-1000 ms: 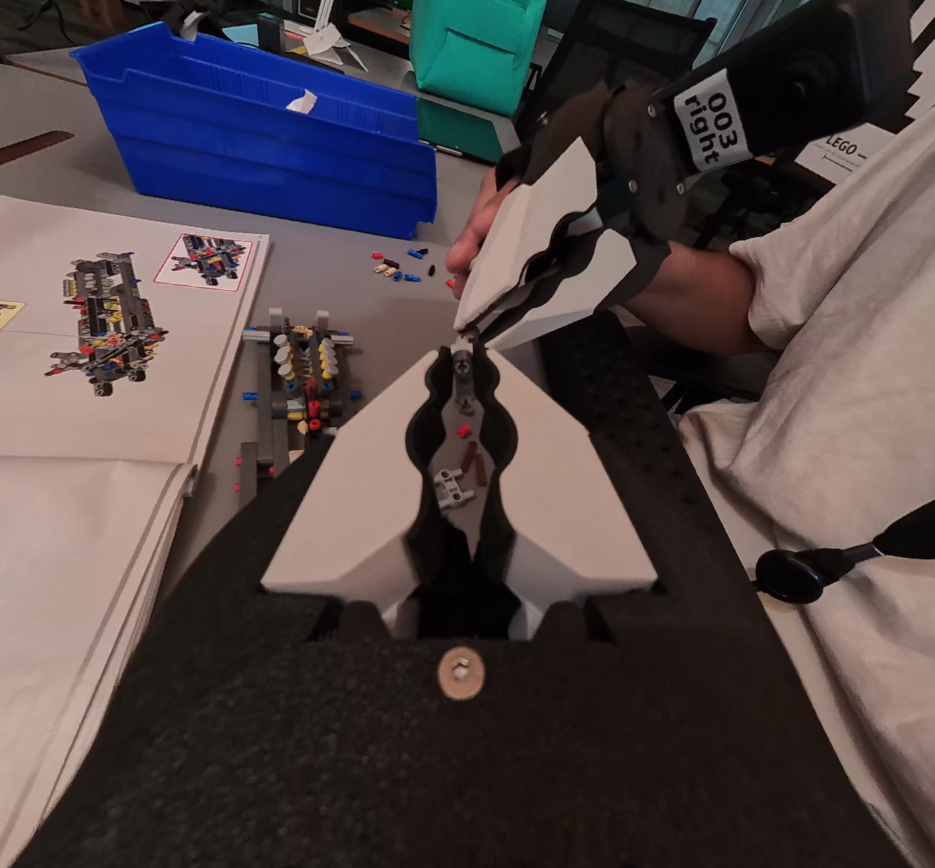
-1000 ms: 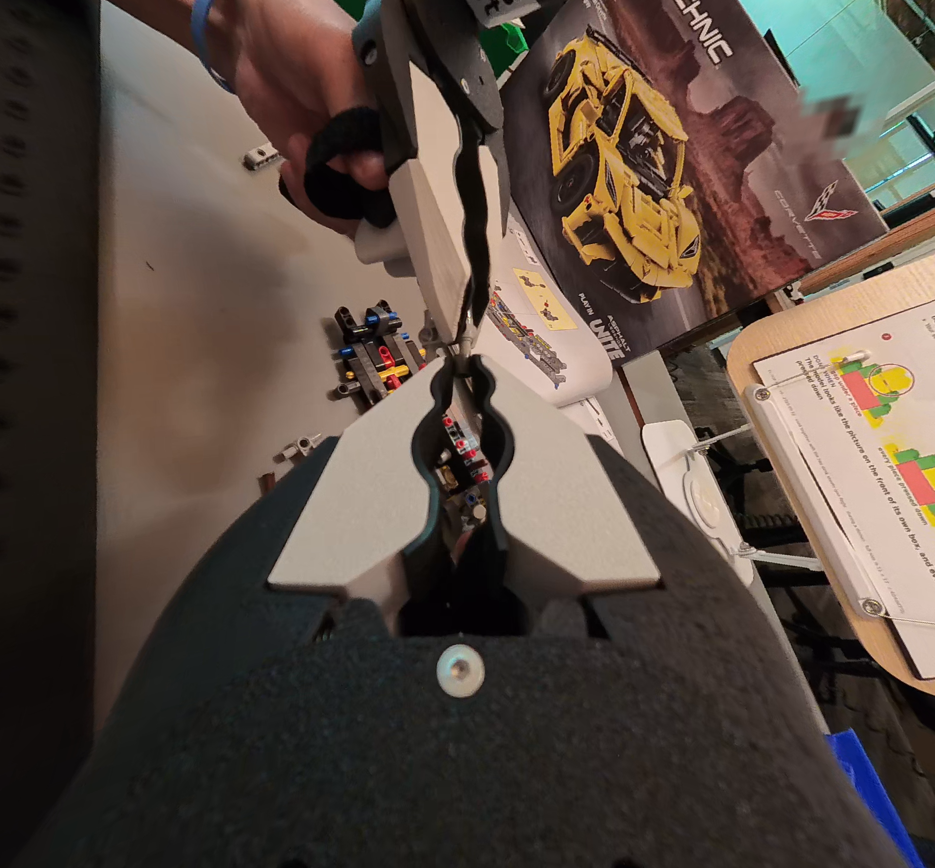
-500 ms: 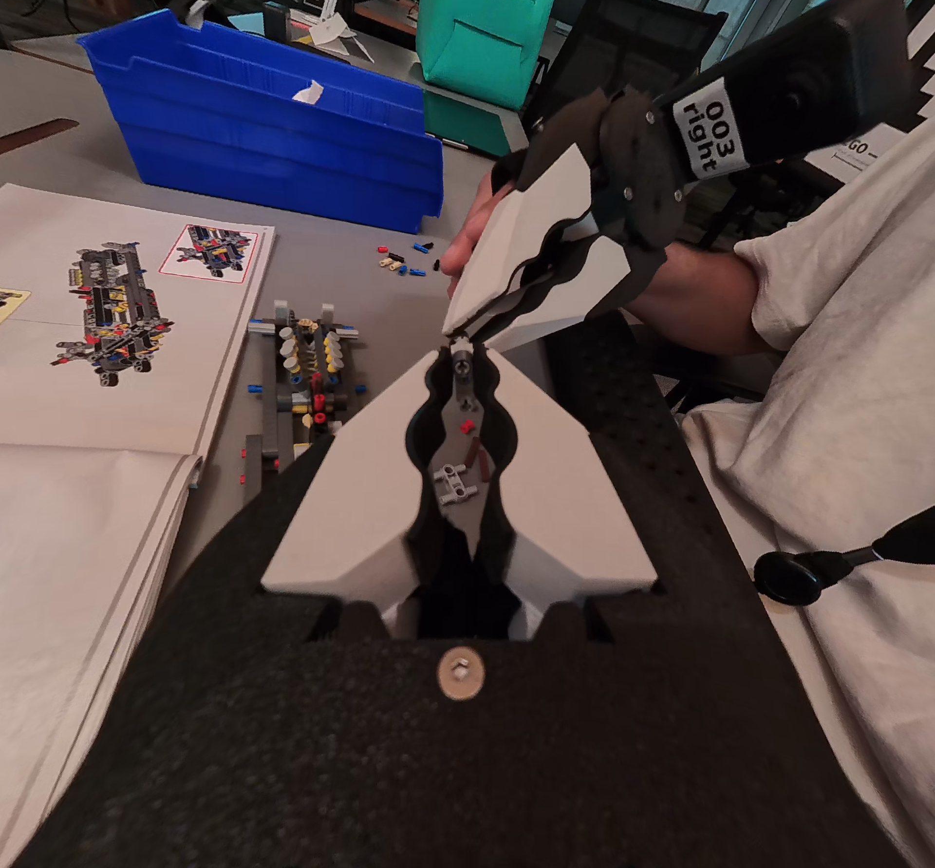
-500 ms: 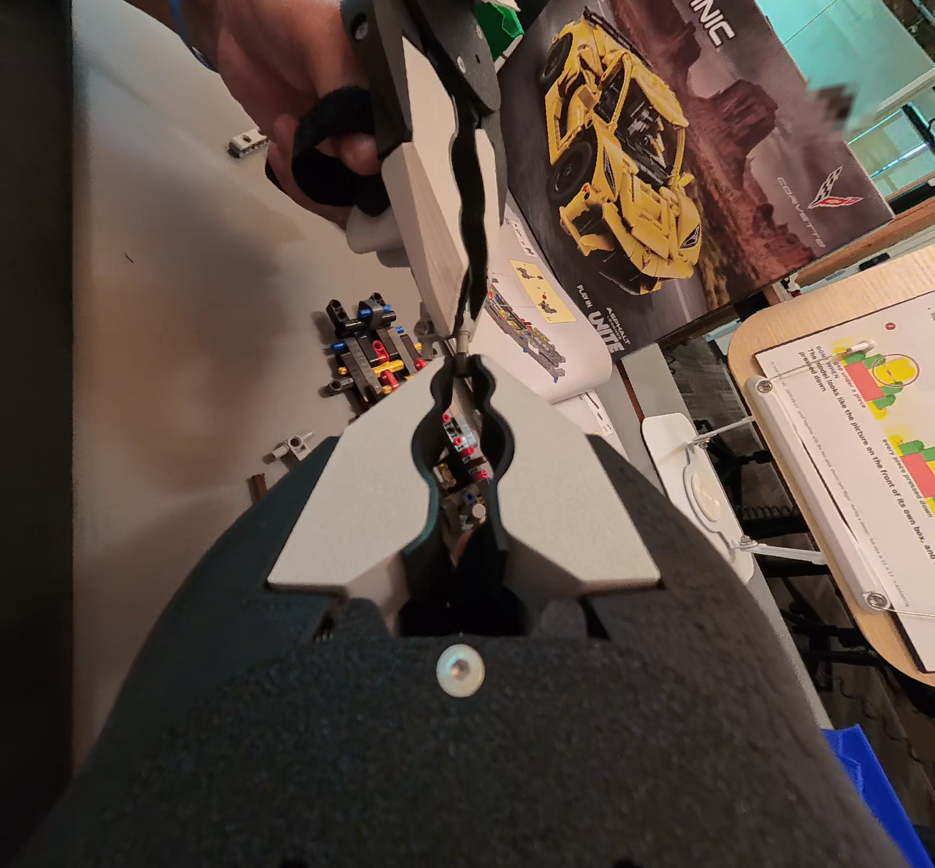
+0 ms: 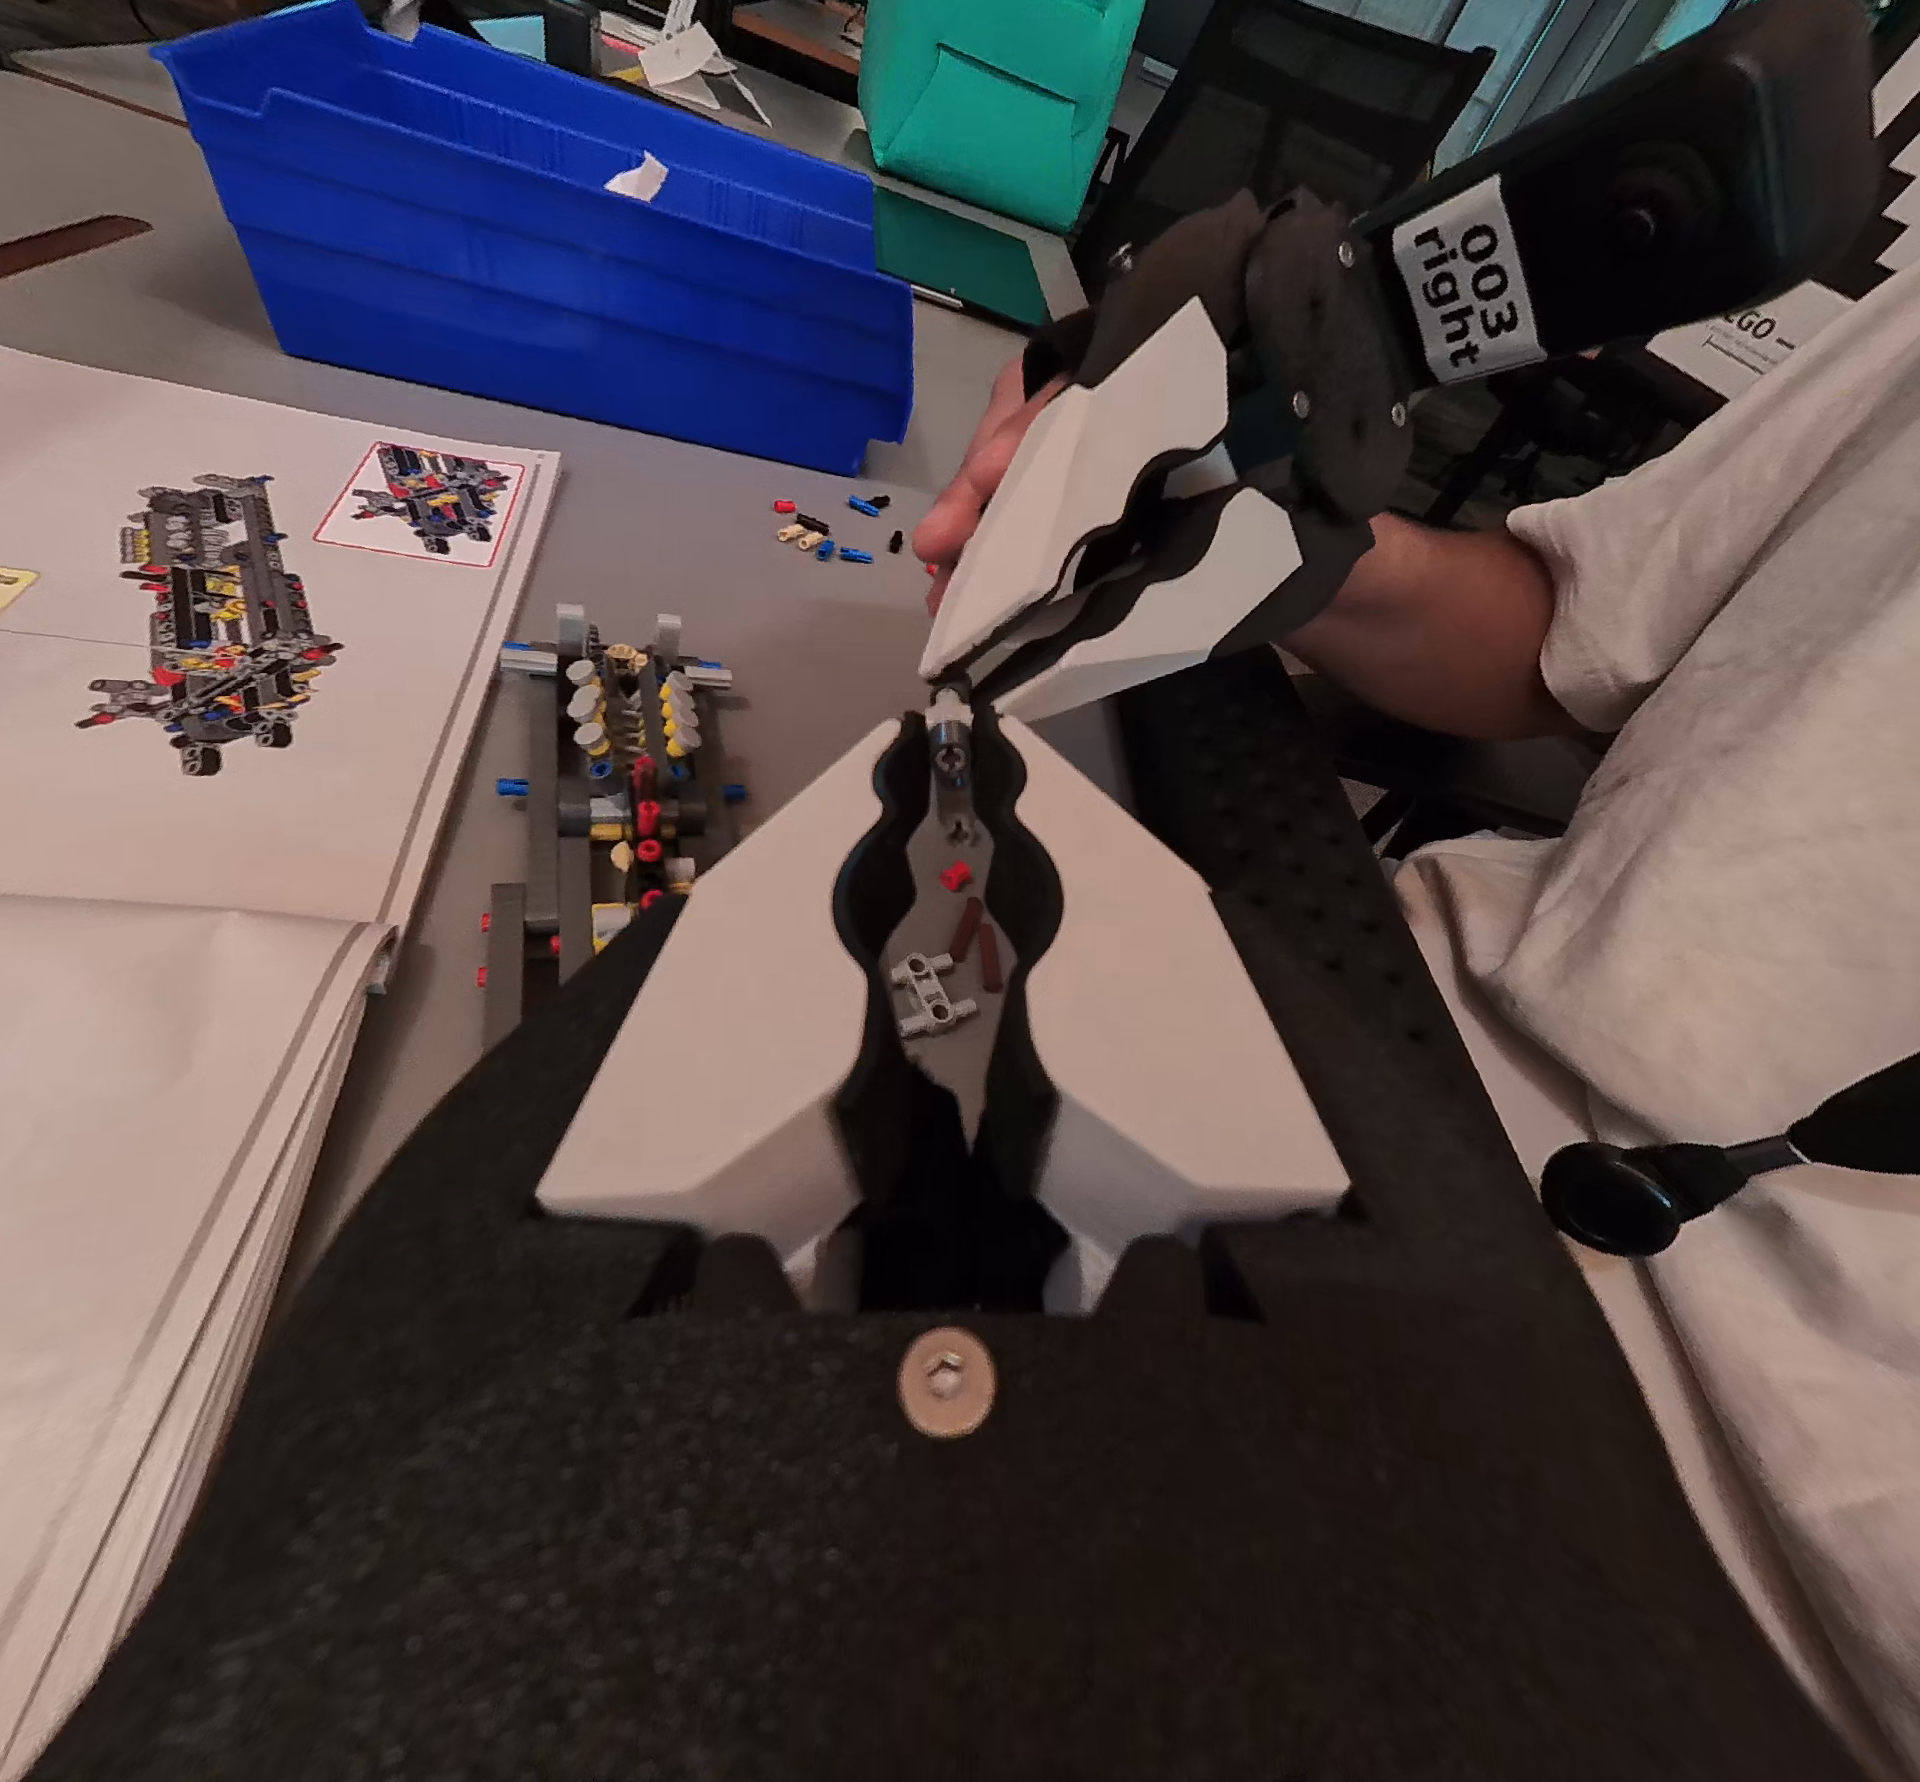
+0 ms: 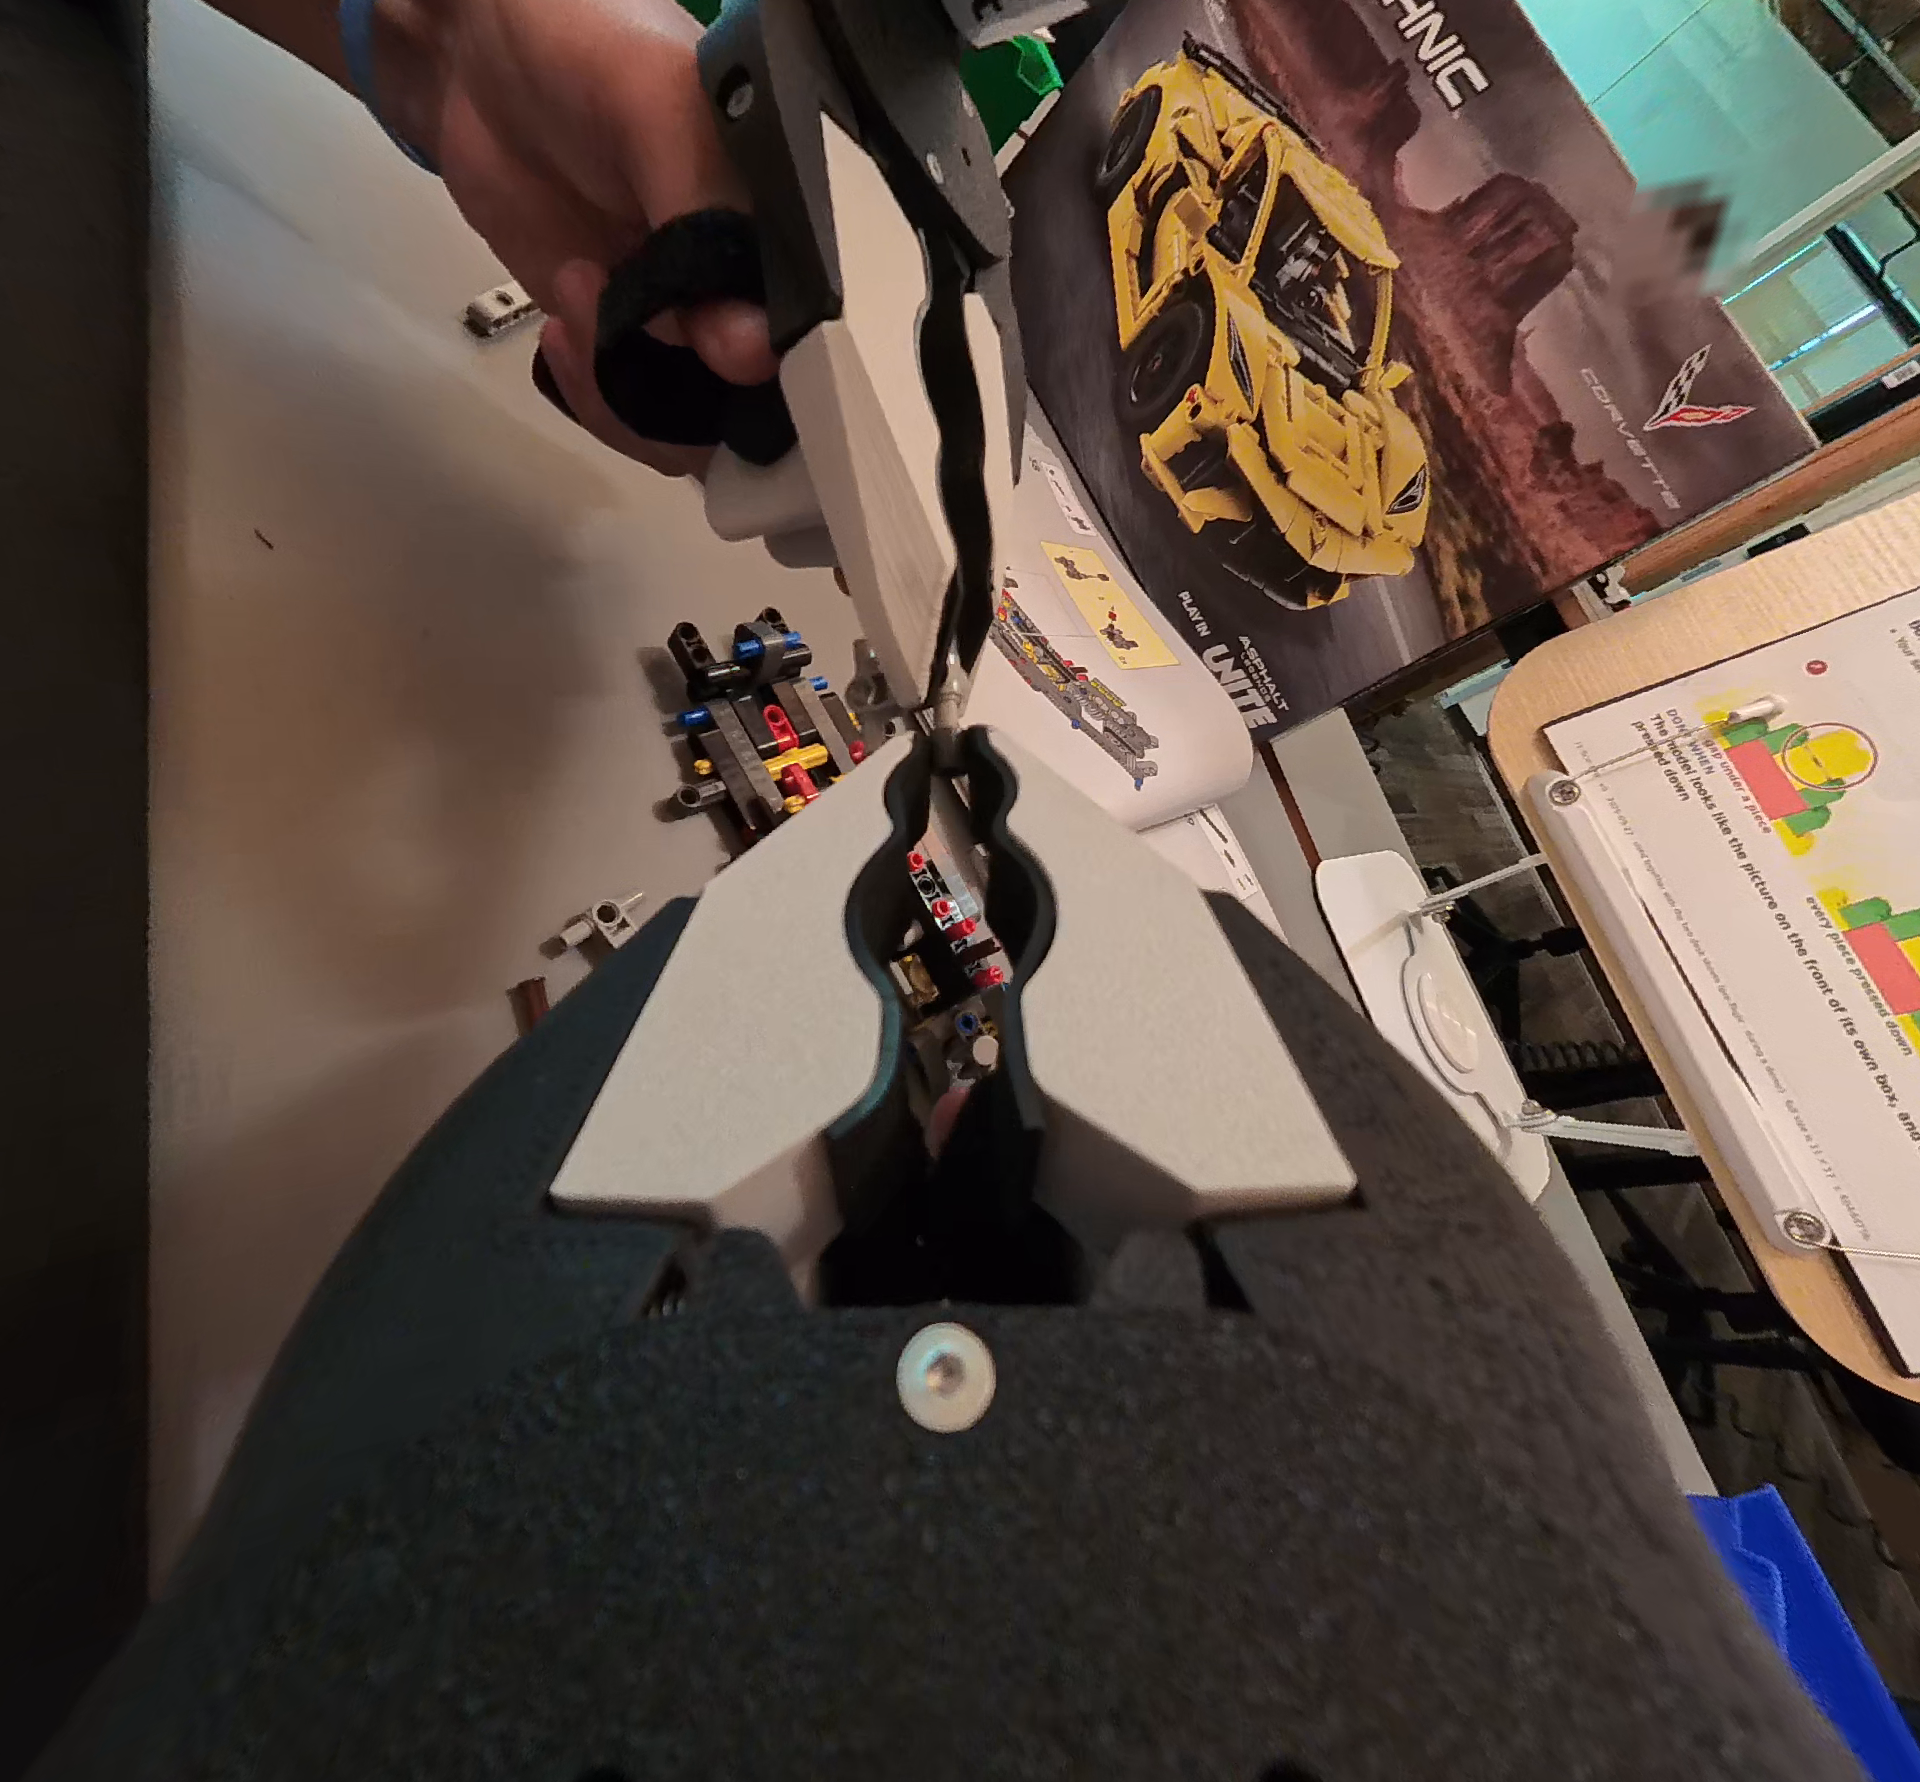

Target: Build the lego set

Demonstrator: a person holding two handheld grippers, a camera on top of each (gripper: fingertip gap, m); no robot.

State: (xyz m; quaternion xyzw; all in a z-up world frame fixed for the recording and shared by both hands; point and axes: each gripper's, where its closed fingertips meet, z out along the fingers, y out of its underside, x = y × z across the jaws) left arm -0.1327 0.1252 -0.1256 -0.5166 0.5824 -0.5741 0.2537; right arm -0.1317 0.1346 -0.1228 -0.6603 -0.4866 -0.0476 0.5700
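A small grey Lego piece (image 5: 948, 740) is pinched between both grippers, which meet tip to tip above the table. My left gripper (image 5: 948, 722) is shut on its near end. My right gripper (image 5: 961, 678) comes in from the upper right and is shut on its far end. In the right wrist view my right gripper (image 6: 945, 750) holds the piece (image 6: 949, 709) from below and the left gripper (image 6: 951, 678) from above. The part-built Lego chassis (image 5: 623, 756) lies on the grey table, below and left of the tips; it also shows in the right wrist view (image 6: 758, 735).
An open instruction booklet (image 5: 208, 641) lies left of the chassis. A blue bin (image 5: 551, 246) stands behind it, with loose pins (image 5: 831, 527) nearby. Several loose parts (image 5: 935, 989) lie under my left fingers. The Lego box (image 6: 1351, 278) stands behind the booklet. A person's torso (image 5: 1714, 797) is at right. The tips of both grippers are at nearly the same place.
Both grippers stay shut tip to tip on the small grey piece. The pair has drifted only slightly over the table.
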